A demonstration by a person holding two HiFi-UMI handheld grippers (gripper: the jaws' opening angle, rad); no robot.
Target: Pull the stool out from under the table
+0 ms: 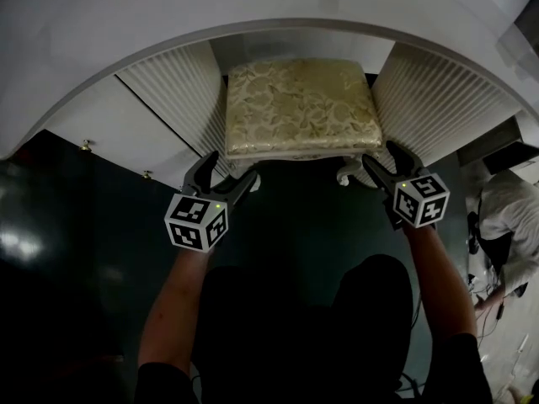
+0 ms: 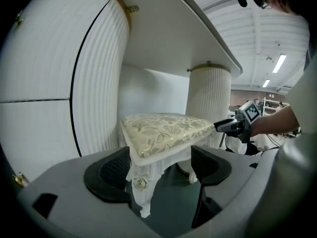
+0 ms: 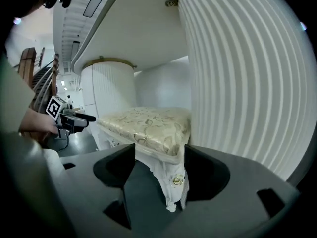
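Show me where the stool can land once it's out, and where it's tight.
Free: the dark floor in front of the stool, between the left tongs and right tongs. Crowded: the narrow gaps between the stool and the fluted pedestals on either side, and its front corners, which the open tongs straddle.

White carved stool (image 1: 301,108), gold floral cushion, upright under table (image 1: 126,23)
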